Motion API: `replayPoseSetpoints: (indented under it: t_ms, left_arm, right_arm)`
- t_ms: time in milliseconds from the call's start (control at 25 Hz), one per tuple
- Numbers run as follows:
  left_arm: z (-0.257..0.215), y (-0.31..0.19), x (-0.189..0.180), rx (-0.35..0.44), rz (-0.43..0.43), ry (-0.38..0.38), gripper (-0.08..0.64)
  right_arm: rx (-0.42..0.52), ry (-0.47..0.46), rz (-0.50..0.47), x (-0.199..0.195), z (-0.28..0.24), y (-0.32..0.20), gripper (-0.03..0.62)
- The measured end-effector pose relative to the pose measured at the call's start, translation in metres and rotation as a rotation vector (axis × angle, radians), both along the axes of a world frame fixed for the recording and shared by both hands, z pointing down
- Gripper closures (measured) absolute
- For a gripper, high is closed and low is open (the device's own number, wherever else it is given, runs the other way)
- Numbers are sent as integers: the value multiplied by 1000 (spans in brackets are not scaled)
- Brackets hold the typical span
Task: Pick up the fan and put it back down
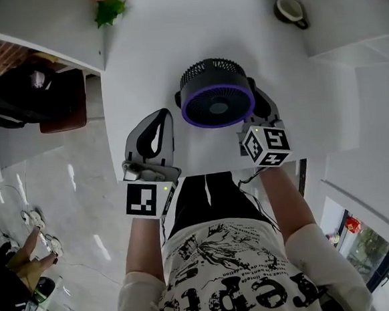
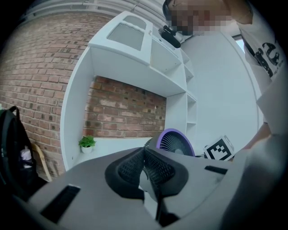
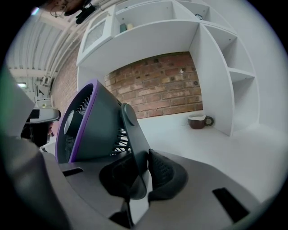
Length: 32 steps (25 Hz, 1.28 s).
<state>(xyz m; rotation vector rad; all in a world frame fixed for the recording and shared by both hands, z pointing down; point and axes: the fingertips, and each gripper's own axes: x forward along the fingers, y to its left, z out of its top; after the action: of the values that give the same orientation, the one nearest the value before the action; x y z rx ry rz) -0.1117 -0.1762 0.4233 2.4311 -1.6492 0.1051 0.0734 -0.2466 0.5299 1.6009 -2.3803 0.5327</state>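
Note:
A black fan with a purple front ring (image 1: pixel 217 96) is over the white desk (image 1: pixel 152 47), its face tilted up toward me. My right gripper (image 1: pixel 261 112) is at its right side. In the right gripper view the pads (image 3: pixel 157 168) are shut on the fan's black stand arm (image 3: pixel 132 134), with the fan's body (image 3: pixel 90 123) to the left. Whether the fan's base touches the desk is hidden. My left gripper (image 1: pixel 154 131) hangs left of the fan, apart from it. Its jaws (image 2: pixel 145 168) are shut with nothing between them, and the fan (image 2: pixel 175 143) shows beyond them.
A small green plant (image 1: pixel 109 10) stands at the desk's back left and a brown mug (image 1: pixel 290 10) at the back right. White shelves (image 3: pixel 216 67) flank the desk before a brick wall. A black bag (image 1: pixel 22 94) lies on a chair at the left.

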Motion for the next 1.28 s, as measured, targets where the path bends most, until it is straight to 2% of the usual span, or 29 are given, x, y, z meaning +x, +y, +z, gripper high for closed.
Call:
replayPoseSetpoints:
  t_ms: [240,360,560,880,1080,1280]
  left_arm:
    - [11,4,-9,-20,18,1,546]
    - [10,2,-12,-10,12,33,546]
    - [11,2,-12,-2,32,31,546]
    - [20,11,2,-11,66,18,546]
    - [19,16,14,-12,77,31,546]
    - [10,19,25,-1,80,31,546]
  right_arm:
    - [-14,17,13,-5,15,9,528]
    - [-32,8,36,-5,23,12,529]
    - [-50,8,53,-3,31,18,531]
    - [-71,100,4,-3,39,30,529]
    - [-100,77,3,2,40,33,495]
    - [-106,65,-12,12,30,42,420]
